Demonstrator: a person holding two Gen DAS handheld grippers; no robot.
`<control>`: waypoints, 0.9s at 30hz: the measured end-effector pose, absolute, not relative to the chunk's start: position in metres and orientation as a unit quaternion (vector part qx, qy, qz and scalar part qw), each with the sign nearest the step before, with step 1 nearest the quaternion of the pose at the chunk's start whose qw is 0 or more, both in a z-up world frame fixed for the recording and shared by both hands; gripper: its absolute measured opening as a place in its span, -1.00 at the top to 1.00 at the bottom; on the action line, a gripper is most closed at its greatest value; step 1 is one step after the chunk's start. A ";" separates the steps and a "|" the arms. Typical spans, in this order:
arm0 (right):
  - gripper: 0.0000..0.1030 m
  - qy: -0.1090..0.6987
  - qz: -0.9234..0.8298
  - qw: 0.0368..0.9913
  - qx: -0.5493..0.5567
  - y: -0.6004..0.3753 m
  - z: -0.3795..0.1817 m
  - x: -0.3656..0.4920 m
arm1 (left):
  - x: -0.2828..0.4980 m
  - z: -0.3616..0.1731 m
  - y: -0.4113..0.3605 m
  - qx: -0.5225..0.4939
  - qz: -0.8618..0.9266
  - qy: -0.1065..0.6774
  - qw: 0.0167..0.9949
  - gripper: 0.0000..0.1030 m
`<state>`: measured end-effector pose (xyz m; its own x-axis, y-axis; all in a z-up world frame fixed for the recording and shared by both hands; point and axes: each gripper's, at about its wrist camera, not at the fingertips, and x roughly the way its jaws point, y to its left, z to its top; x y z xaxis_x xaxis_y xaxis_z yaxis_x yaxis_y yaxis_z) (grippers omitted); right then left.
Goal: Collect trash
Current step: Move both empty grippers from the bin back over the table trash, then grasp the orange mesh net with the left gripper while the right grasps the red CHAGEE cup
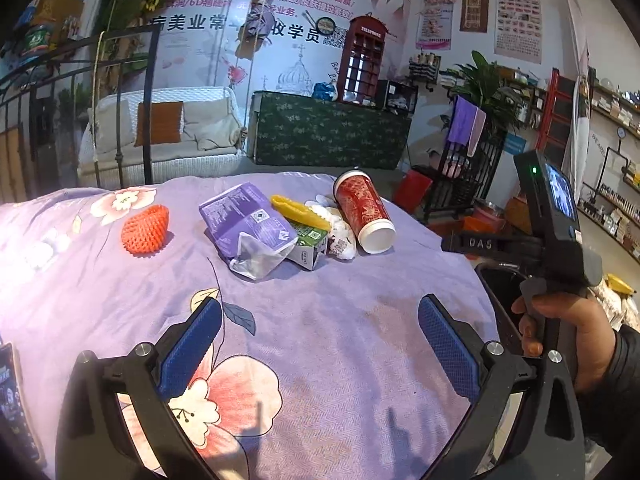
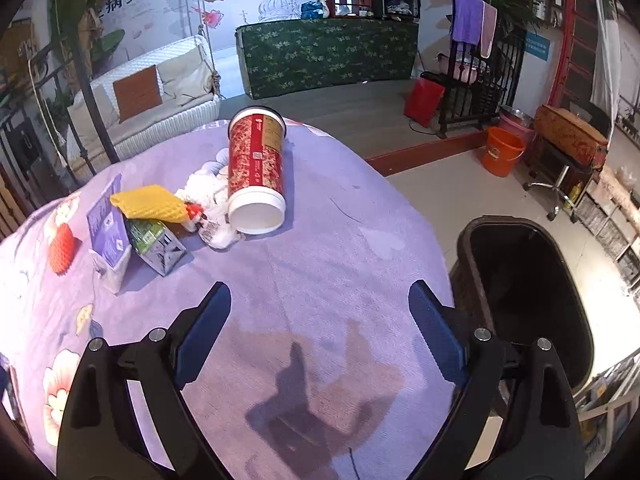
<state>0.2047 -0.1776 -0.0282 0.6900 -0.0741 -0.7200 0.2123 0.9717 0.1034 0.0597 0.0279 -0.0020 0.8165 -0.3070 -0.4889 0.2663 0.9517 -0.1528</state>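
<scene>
Left gripper and right gripper: both spread wide, holding nothing, over bare purple cloth on the surface. Trash all ahead, none collected as far as visible: cup on its side ahead of right gripper; tissue, carton, yellow net, purple pack, red net ahead-left. Bin right of right gripper, looks empty. Judged: task at start.

White letters "DAS" on the black body of the right gripper, right of the left tool, "TELEPHONE" on red phone-booth cabinet far ahead, large characters "美业常" on wall banner beyond, cup and carton print illegible.
</scene>
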 end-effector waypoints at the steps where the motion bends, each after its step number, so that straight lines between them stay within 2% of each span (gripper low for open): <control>1: -0.74 0.387 -0.072 0.914 0.093 -0.177 -0.030 0.207 | 0.063 -0.003 0.026 -0.038 -0.152 0.266 0.951 -0.88; 11: -0.74 0.404 0.010 0.909 0.101 -0.170 -0.041 0.261 | 0.124 -0.029 0.052 -0.072 -0.102 0.337 0.933 -0.88; 18: -0.74 0.418 0.051 0.902 0.098 -0.166 -0.049 0.340 | 0.187 -0.033 0.099 -0.038 -0.018 0.359 0.932 -0.88; 27: -0.71 0.505 0.063 0.854 0.110 -0.167 -0.084 0.450 | 0.271 -0.044 0.176 -0.046 0.061 0.402 0.913 -0.86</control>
